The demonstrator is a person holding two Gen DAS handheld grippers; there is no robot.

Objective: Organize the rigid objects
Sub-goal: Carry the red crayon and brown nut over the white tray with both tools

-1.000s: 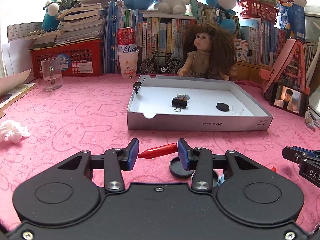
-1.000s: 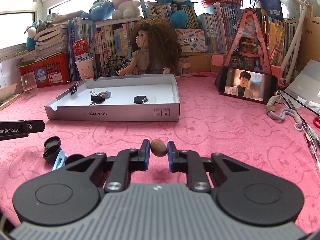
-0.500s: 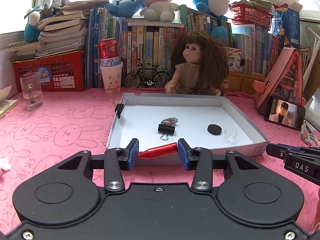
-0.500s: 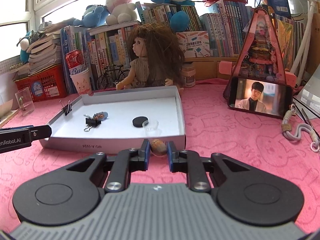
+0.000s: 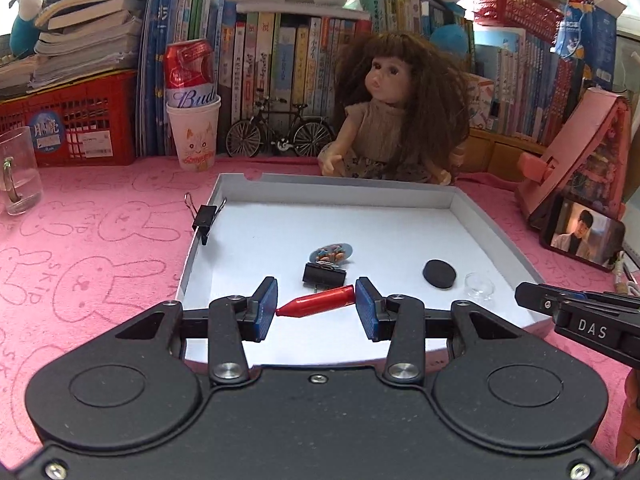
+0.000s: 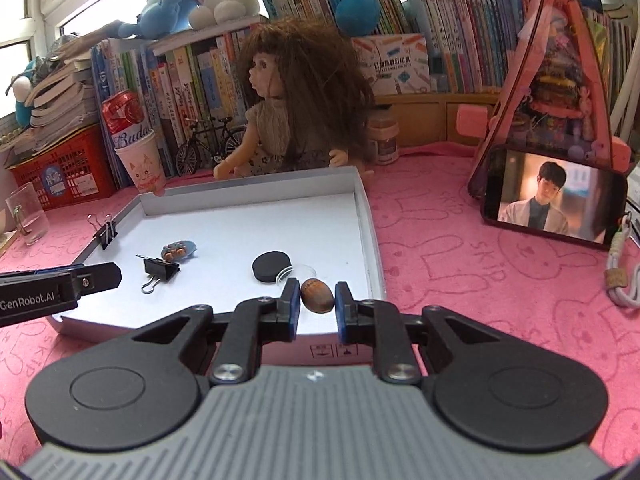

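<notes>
My left gripper (image 5: pixel 316 303) is shut on a red pen cap (image 5: pixel 318 306), held crosswise above the near part of the white box tray (image 5: pixel 482 216). My right gripper (image 6: pixel 317 297) is shut on a brown acorn-like nut (image 6: pixel 317 295), just over the tray's near right corner (image 6: pixel 370 240). In the tray lie a black binder clip (image 5: pixel 323 274), a small blue charm (image 5: pixel 331 252), a black round disc (image 5: pixel 439 273) and a clear lid (image 5: pixel 479 286). Another binder clip (image 5: pixel 205 216) grips the tray's left wall.
A doll (image 5: pixel 394 112) sits behind the tray. A bicycle model (image 5: pixel 280 132), paper cup with can (image 5: pixel 193 128), red basket (image 5: pixel 68 120) and books line the back. A glass mug (image 5: pixel 18 172) stands left. A phone on a pink stand (image 6: pixel 554 200) is right.
Both grippers have moved forward from the pink cloth to over the tray, each still holding its object. The tray looks nearer and larger in both views.
</notes>
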